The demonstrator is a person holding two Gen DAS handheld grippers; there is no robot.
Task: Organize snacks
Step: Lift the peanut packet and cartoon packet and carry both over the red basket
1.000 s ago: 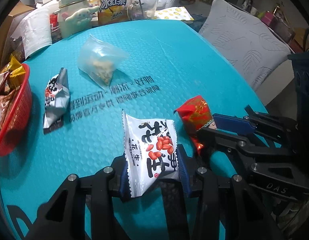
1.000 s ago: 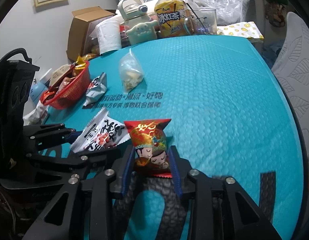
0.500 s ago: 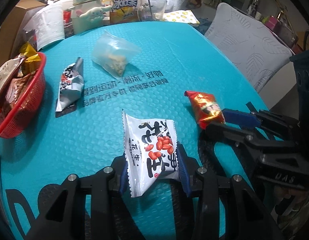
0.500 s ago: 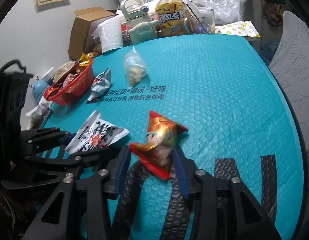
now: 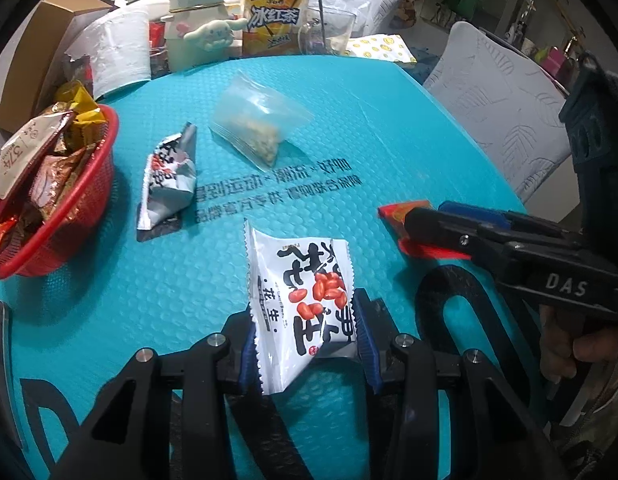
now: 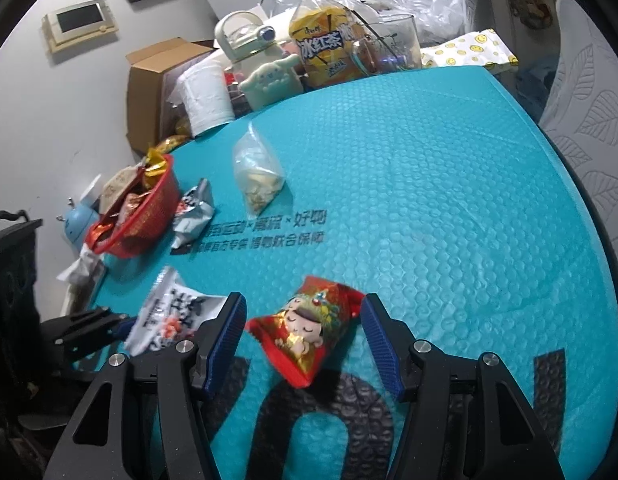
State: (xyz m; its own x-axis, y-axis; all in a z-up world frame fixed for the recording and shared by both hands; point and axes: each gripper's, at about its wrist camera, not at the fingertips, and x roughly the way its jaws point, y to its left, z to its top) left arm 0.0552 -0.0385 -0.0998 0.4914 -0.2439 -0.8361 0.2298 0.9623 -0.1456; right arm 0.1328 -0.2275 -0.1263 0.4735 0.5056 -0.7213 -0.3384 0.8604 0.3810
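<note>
The left gripper (image 5: 305, 340) is clamped on a white peanut packet (image 5: 305, 300), its blue pads pressing the packet's lower sides, and the packet stands up from between them above the teal desk (image 5: 389, 128).

The right gripper (image 6: 303, 340) has its jaws opening. A red snack packet (image 6: 309, 328) with a cartoon face lies flat on the desk between the two blue pads, and neither pad presses on it: there is a gap on the left side and the right pad stands just beside the packet's far right corner. In the left wrist view this red packet (image 5: 405, 216) shows only partly, at the right, behind the right gripper's near finger.

Farther off on the desk, left of the middle, lies a crumpled silver packet (image 5: 169, 176), and just beyond it to the right a clear plastic bag (image 5: 257, 128) with pale pieces inside. At the far left edge stands a red basket (image 5: 81, 216), already filled with several wrapped snacks.

Along the far edge of the desk stand a roll of white paper (image 5: 117, 52), a cream-coloured bottle with a cartoon figure (image 5: 201, 32), a yellow tea bottle (image 5: 275, 20) and a clear glass (image 5: 325, 36). A person's hand (image 5: 577, 344) holds the right gripper at the right edge.
</note>
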